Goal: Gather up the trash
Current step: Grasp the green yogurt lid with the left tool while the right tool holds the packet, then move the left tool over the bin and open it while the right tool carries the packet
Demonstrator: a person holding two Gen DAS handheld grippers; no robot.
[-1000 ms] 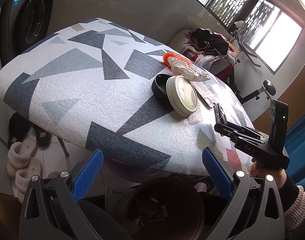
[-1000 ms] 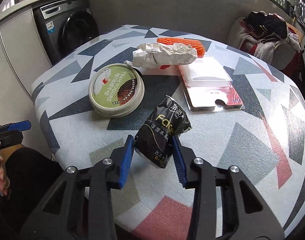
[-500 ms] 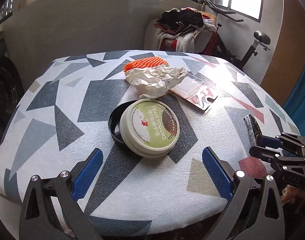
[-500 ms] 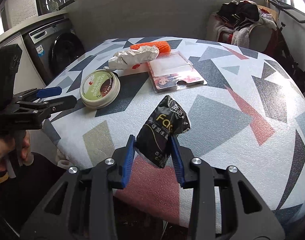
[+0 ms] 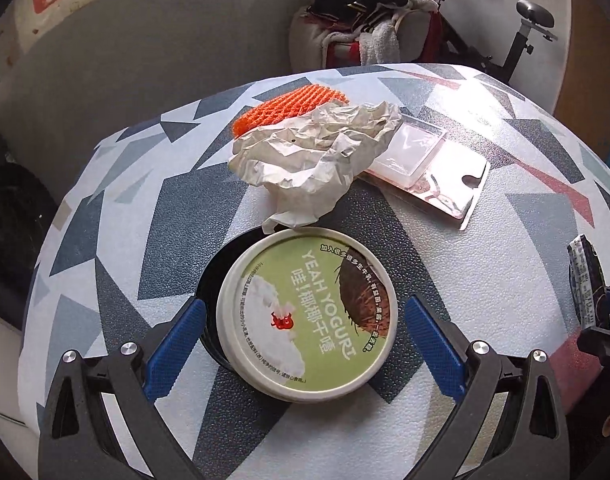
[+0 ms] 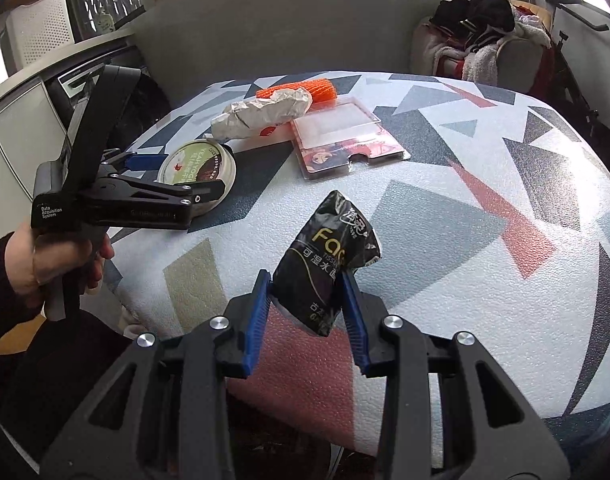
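My right gripper (image 6: pixel 307 294) is shut on a black tissue pack (image 6: pixel 327 258), held above the near edge of the patterned table (image 6: pixel 485 240). My left gripper (image 5: pixel 305 332) stands open, its blue pads on either side of a round yogurt tub with a green lid (image 5: pixel 307 318); the pads do not press on it. The same tub (image 6: pixel 197 168) shows behind the left gripper (image 6: pixel 177 170) in the right wrist view. Behind the tub lie a crumpled white paper (image 5: pixel 313 156), an orange net (image 5: pixel 289 106) and a clear blister pack (image 5: pixel 429 168). The tissue pack (image 5: pixel 585 284) shows at the right edge.
A black lid (image 5: pixel 213 276) lies under the tub. A chair piled with clothes (image 5: pixel 365 32) and an exercise bike (image 5: pixel 525 40) stand behind the table. A washing machine (image 6: pixel 145 96) stands at the left. A hand (image 6: pixel 45 264) holds the left gripper.
My left gripper has swung from below the table's edge up over the table and come around the yogurt tub. The right gripper drew the tissue pack back toward the table's near edge.
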